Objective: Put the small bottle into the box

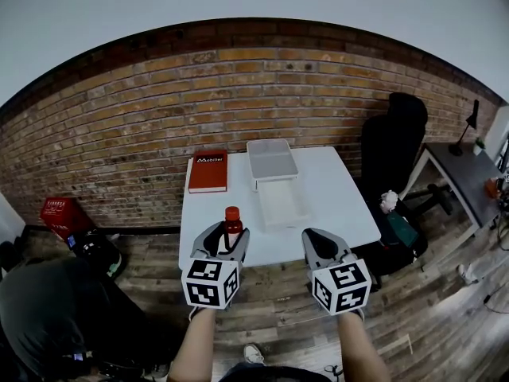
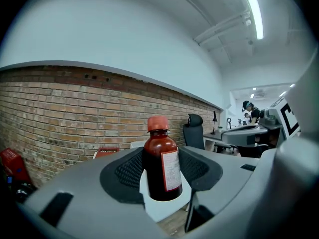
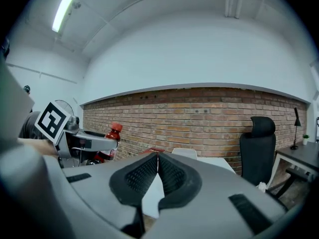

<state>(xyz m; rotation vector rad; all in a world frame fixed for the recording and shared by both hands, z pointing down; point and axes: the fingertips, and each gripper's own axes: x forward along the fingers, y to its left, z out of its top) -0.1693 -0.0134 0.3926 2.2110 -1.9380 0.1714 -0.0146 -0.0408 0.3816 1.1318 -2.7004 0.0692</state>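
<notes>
Brick wall is backing the white bench and its open box; left tongs are gripping the small bottle upright at the near edge (right tongs sitting shut, empty), so only placing is remaining.

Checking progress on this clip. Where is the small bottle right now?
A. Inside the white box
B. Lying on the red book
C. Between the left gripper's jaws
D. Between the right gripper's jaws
C: the small bottle stands upright between the pads of the left gripper, which press its sides; the right gripper is shut on nothing.
</notes>
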